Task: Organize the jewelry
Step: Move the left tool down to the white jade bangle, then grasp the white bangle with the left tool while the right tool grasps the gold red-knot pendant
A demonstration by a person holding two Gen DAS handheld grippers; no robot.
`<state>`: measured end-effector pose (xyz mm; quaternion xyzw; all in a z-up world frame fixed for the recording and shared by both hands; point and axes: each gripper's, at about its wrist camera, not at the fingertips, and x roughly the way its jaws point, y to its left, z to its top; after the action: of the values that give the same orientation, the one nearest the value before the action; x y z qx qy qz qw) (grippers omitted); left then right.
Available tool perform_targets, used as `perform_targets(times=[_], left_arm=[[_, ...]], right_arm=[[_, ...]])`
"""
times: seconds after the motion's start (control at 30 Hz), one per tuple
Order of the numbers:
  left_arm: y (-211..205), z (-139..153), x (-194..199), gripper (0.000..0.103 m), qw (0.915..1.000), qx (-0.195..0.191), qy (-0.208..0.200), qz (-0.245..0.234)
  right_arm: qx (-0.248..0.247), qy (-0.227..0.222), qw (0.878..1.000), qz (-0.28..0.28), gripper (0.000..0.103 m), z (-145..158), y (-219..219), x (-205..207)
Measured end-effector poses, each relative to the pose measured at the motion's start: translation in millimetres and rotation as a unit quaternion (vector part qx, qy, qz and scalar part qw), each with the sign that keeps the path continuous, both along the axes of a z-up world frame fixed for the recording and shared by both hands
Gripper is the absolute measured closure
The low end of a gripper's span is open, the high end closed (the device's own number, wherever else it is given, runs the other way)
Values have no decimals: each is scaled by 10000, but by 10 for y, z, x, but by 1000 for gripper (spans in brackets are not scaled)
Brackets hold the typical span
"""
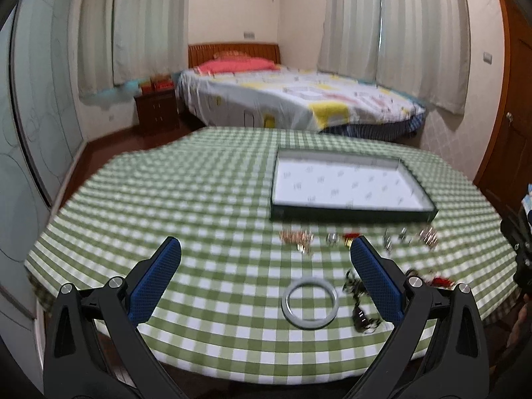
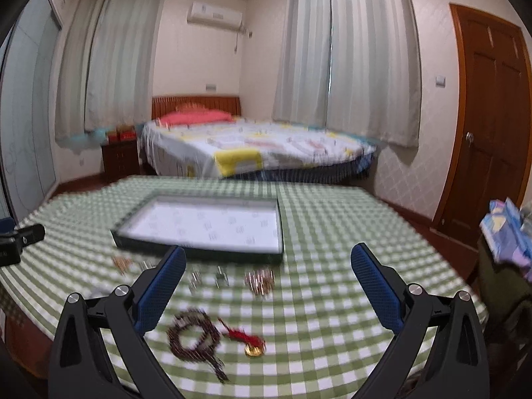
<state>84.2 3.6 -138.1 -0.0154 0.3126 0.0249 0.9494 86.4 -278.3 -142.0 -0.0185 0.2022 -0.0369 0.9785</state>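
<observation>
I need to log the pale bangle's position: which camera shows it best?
The left wrist view. There the pale bangle lies whole on the checked tablecloth, between the open jaws of the left gripper. The right wrist view does not show it clearly; the left finger blocks that part of the table.

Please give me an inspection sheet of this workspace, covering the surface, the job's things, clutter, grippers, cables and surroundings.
Surface: table under a green-and-white checked cloth.
Job's things: tray dark-rimmed, white-lined, nothing in it; white bangle lying flat; dark bead bracelet beside a red tassel with gold charm; a row of small gold and silver pieces in front of the tray, too blurred to identify.
Clutter: nothing seen.
Grippers: left gripper open, holding nothing; right gripper open, holding nothing.
Cables: nothing seen.
Surroundings: bed, curtains, wooden door, air conditioner.
</observation>
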Motion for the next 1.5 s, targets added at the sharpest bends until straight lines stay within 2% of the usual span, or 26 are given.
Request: perform_targets(times=[0.13, 0.2, 0.33, 0.57, 0.9, 1.1, 1.2, 1.27, 1.5], left_arm=[[-19, -446, 182, 4, 9986, -192, 469, -130], [-51, -592, 250, 4, 9976, -229, 621, -198], [-162, -759, 322, 4, 9964, -71, 777, -317], [-219, -907, 435, 4, 9942, -201, 968, -427], [-316, -1039, 536, 5, 9909, -176, 1220, -547], [-412, -1076, 550, 6, 9903, 103, 1233, -629], [-384, -1065, 532, 15, 9909, 97, 1183, -631], [-371, -1046, 512, 32, 9915, 93, 1106, -685], [-328, -1029, 505, 34, 9919, 115, 1082, -661]], right_arm=[[95, 342, 9994, 21, 6, -363, -59, 103], [117, 479, 9988, -4, 7, -493, -83, 141], [197, 615, 9979, -9, 7, -670, -146, 199], [273, 839, 9961, 40, 7, -845, -159, 316], [339, 968, 9947, 68, 7, -917, -157, 373], [378, 993, 9943, 75, 7, -923, -169, 387], [386, 1020, 9940, 77, 7, -932, -167, 398], [392, 1033, 9938, 80, 7, -938, -171, 398], [401, 1070, 9934, 77, 7, -952, -178, 415]])
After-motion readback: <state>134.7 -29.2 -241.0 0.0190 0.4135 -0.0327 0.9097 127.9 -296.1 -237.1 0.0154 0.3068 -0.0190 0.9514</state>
